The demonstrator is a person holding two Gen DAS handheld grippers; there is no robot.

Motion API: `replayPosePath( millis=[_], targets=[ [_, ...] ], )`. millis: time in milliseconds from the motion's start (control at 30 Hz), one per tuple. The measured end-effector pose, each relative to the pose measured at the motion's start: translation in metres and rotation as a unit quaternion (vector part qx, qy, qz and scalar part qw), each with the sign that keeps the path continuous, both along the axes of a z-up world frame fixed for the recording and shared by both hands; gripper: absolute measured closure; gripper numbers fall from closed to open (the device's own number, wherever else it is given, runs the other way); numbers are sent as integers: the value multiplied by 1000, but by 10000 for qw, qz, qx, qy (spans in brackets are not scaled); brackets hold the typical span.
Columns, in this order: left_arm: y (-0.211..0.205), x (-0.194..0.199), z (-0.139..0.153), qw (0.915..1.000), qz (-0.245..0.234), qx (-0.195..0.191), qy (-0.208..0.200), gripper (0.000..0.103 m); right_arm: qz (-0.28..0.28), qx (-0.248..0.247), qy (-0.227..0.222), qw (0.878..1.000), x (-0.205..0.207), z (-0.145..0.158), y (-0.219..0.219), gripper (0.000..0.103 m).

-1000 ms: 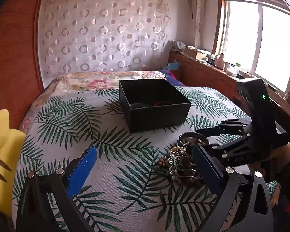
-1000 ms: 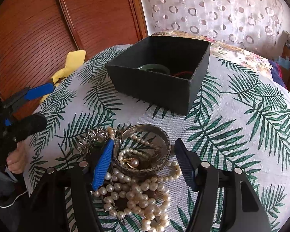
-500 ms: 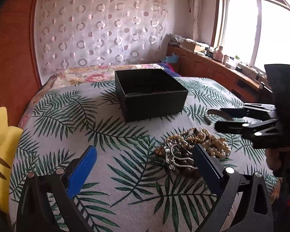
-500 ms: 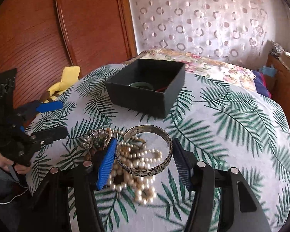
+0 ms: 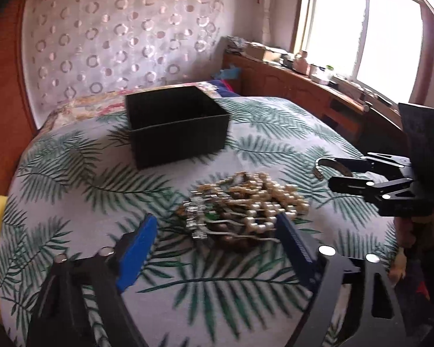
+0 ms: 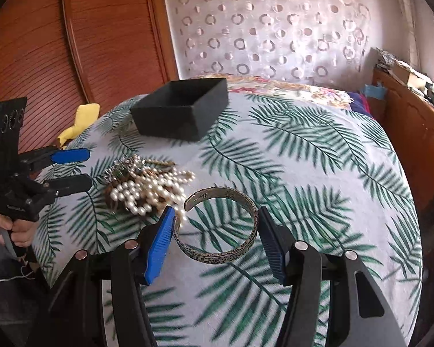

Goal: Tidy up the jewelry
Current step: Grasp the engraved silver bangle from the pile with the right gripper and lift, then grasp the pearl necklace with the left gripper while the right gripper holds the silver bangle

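My right gripper (image 6: pixel 215 245) is shut on a silver cuff bracelet (image 6: pixel 220 253) and holds it in the air above the bed; the cuff also shows in the left wrist view (image 5: pixel 322 167). A pile of pearl necklaces and other jewelry (image 6: pixel 146 186) lies on the palm-leaf bedspread (image 6: pixel 303 156), left of the cuff. A black open box (image 6: pixel 183 108) stands further back. My left gripper (image 5: pixel 217 248) is open and empty, low over the bedspread just in front of the pile (image 5: pixel 246 205).
A yellow plush toy (image 6: pixel 79 123) lies at the bed's left edge by the wooden wardrobe doors (image 6: pixel 72 43). A wooden cabinet with clutter (image 5: pixel 303 86) runs along the right under the window. The bed edge drops off at the right and front.
My right gripper has lifted the silver cuff off the jewelry pile and carried it up and to the right. My left gripper has moved closer to the pile.
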State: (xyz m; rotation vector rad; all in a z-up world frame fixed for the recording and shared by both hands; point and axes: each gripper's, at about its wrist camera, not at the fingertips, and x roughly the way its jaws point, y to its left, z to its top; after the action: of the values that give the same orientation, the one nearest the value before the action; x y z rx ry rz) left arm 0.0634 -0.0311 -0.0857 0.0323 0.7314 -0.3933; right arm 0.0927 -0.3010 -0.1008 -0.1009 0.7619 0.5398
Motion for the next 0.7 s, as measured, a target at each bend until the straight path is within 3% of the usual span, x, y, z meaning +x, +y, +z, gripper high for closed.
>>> replayPosePath(
  millis=[133, 300, 500, 700],
  targets=[
    [-15, 7, 1, 9998, -173, -51, 112, 48, -89, -3, 13, 10000, -4, -4, -9, 42],
    [-37, 21, 4, 9989, -422, -8, 206, 53, -174, 41, 55, 9998, -4, -9, -18, 42],
    [-57, 37, -1, 9970, -615, -75, 463, 73, -214, 75, 84, 9997, -1, -13, -20, 42],
    [-73, 43, -10, 9959, -724, 51, 546, 73, -204, 141, 74, 9997, -2, -13, -21, 42]
  ],
)
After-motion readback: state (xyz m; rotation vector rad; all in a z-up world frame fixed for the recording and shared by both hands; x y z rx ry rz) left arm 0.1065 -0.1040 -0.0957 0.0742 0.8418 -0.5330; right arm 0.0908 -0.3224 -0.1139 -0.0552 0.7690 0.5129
